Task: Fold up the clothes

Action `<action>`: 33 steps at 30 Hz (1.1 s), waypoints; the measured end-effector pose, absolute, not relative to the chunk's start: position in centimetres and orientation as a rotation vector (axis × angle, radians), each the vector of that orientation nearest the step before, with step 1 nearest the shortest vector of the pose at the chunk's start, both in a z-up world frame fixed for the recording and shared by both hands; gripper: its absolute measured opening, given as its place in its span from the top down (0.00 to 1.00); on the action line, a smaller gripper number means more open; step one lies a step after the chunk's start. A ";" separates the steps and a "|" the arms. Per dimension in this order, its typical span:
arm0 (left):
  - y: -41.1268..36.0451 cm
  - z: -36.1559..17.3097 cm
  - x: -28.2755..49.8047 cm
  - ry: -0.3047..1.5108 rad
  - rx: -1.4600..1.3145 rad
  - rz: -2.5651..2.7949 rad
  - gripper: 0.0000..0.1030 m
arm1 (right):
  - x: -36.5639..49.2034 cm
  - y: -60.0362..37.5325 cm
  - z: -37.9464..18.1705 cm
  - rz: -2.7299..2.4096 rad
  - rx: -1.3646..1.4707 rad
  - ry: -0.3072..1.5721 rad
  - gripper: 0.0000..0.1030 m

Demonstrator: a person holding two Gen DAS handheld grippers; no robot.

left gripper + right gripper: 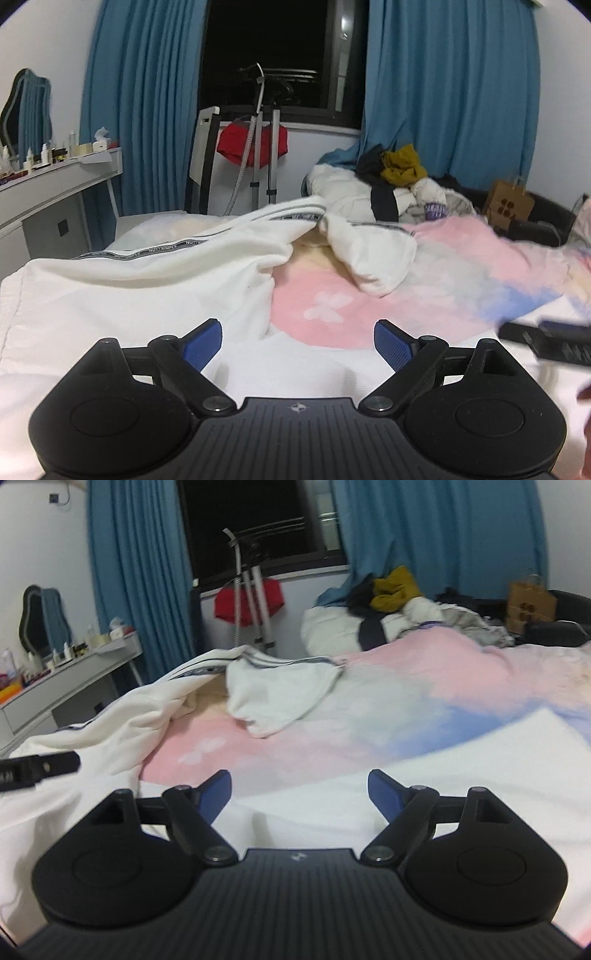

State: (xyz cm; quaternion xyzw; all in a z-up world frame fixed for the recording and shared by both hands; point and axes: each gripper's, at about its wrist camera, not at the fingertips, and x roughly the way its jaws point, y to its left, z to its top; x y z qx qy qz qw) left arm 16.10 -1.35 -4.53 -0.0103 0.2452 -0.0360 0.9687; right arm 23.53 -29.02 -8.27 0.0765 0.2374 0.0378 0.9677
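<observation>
Your left gripper (298,345) stands wide open with nothing between its blue pads, low over the near edge of the white garment (147,280), and your right gripper (299,795) is just as wide and just as empty above the same white cloth at the near edge of the bed. Neither holds the fabric, which suggests you are between grasps, lining both hands up side by side for the next pinch along the near hem. The garment lies spread on the pink and blue blanket (461,266), its left half flat and one sleeve (369,254) flopped over toward the middle, so the fold looks barely begun. A dark tape (155,250) runs along that garment with small lettering; part of it seems to read "NOT SIMPLE", though it is too small to be sure. Farther back a heap of unfolded clothes (399,177) waits against the blue curtain (450,92), beside a brown paper bag (511,203) printed with a dark clover-like mark.
</observation>
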 end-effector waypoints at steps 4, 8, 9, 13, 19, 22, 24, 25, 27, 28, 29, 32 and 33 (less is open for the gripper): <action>1.3 -7.0 17.9 0.503 -0.046 -0.084 0.12 | 29.6 -25.0 -8.9 0.101 0.079 0.505 0.21; 3.5 -8.7 19.4 0.518 -0.108 -0.093 0.12 | 37.3 -21.0 -10.2 0.079 -0.029 0.546 0.23; 3.8 -9.0 19.6 0.513 -0.109 -0.106 0.12 | 39.4 -20.1 -10.7 0.071 -0.048 0.565 0.24; 4.0 -10.1 19.9 0.493 -0.096 -0.134 0.12 | 45.8 -17.4 -12.6 0.019 -0.179 0.616 0.31; 4.5 -10.8 20.5 0.493 -0.129 -0.161 0.12 | 48.5 -17.1 -12.9 -0.103 -0.379 0.643 0.86; 4.8 -10.5 20.3 0.484 -0.147 -0.154 0.12 | 46.6 -18.9 -10.0 -0.119 -0.394 0.580 0.89; 5.0 -10.2 20.2 0.476 -0.149 -0.147 0.12 | 44.9 -20.7 -7.2 -0.151 -0.430 0.511 0.90; 4.9 -10.0 20.1 0.471 -0.143 -0.145 0.12 | 44.0 -21.8 -5.7 -0.180 -0.468 0.472 0.90; 4.8 -9.7 19.8 0.463 -0.128 -0.142 0.12 | 42.6 -24.2 -2.5 -0.228 -0.525 0.413 0.90; 4.6 -9.5 19.7 0.460 -0.117 -0.141 0.12 | 42.2 -25.6 -0.8 -0.252 -0.538 0.397 0.90; 4.4 -9.4 19.5 0.457 -0.105 -0.140 0.12 | 41.8 -27.0 0.8 -0.284 -0.551 0.383 0.90; 3.8 -9.2 19.1 0.442 -0.054 -0.139 0.12 | 40.6 -30.9 5.6 -0.379 -0.596 0.338 0.90; 3.5 -9.2 19.1 0.441 -0.036 -0.141 0.12 | 40.2 -32.1 6.9 -0.408 -0.618 0.324 0.90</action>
